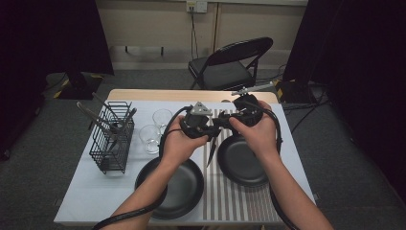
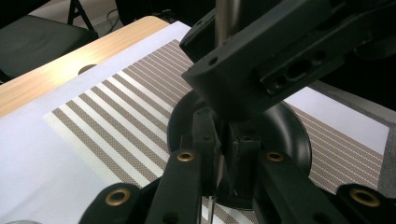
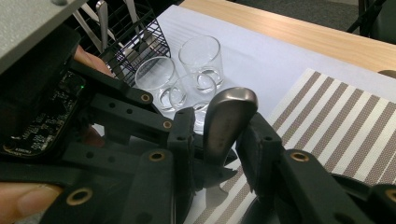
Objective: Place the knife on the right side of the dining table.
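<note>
High view: above a striped placemat (image 1: 239, 191) on the table (image 1: 91, 191), the left gripper (image 1: 214, 125) and right gripper (image 1: 225, 120) meet nose to nose. A table knife (image 1: 211, 149) hangs between them, blade pointing down over the gap between two black pans (image 1: 172, 184) (image 1: 244, 160). A wire cutlery basket (image 1: 114, 139) and drinking glasses (image 1: 155, 129) stand to the left.

Left gripper view: its jaws are clenched on the knife's thin blade (image 2: 215, 177), edge-on, above the far pan (image 2: 289, 126). The right gripper's body (image 2: 280, 56) looms just above, the steel handle (image 2: 226, 18) rising past it.

Right gripper view: the knife's rounded handle end (image 3: 228, 122) stands between its jaws, which sit close on both sides; I cannot tell whether the pads press it. Three glasses (image 3: 198, 58) and the basket (image 3: 135, 42) lie beyond. No readable writing or brand shows anywhere.
</note>
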`<state>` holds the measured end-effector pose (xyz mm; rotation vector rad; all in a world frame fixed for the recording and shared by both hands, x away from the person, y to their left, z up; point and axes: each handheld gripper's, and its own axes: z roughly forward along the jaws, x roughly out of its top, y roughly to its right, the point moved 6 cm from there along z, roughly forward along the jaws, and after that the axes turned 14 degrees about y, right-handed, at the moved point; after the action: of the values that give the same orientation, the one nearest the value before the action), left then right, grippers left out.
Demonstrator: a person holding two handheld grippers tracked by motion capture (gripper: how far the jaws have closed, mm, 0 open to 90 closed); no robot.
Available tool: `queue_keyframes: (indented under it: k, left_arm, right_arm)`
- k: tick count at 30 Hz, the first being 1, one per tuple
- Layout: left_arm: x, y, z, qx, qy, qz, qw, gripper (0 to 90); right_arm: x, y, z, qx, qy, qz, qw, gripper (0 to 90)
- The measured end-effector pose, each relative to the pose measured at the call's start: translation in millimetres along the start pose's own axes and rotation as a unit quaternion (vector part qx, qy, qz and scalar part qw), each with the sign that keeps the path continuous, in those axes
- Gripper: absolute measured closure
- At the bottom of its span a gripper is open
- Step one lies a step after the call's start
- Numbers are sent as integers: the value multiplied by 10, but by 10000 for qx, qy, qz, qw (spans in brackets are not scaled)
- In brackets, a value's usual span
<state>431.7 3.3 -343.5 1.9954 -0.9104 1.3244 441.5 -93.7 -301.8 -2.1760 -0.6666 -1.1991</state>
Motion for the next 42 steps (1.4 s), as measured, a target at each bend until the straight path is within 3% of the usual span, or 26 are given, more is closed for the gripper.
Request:
queue_keyframes:
  k: [4, 7, 12, 21, 26, 42]
  left_arm:
    - [0, 5, 0, 18, 13, -20, 10000, 836]
    - [2, 5, -5, -7, 48, -91, 9999, 836]
    - [-6, 1, -14, -73, 126, -171, 9997, 830]
    - [-87, -43, -90, -28, 94, -309, 9995, 555]
    - [-201, -95, -148, -39, -40, -325, 9995, 425]
    - [-509, -156, -255, -70, -244, -445, 9987, 275]
  right_arm:
    - [4, 10, 0, -72, 35, -37, 10000, 733]
    - [8, 11, -7, -29, 33, 94, 9999, 738]
    - [19, -7, -1, -18, 34, 88, 10000, 742]
    - [59, -24, 36, 153, 61, 29, 9999, 744]
    - [64, 5, 61, 138, 29, -63, 9999, 744]
    - [79, 95, 167, 284, 15, -11, 9996, 745]
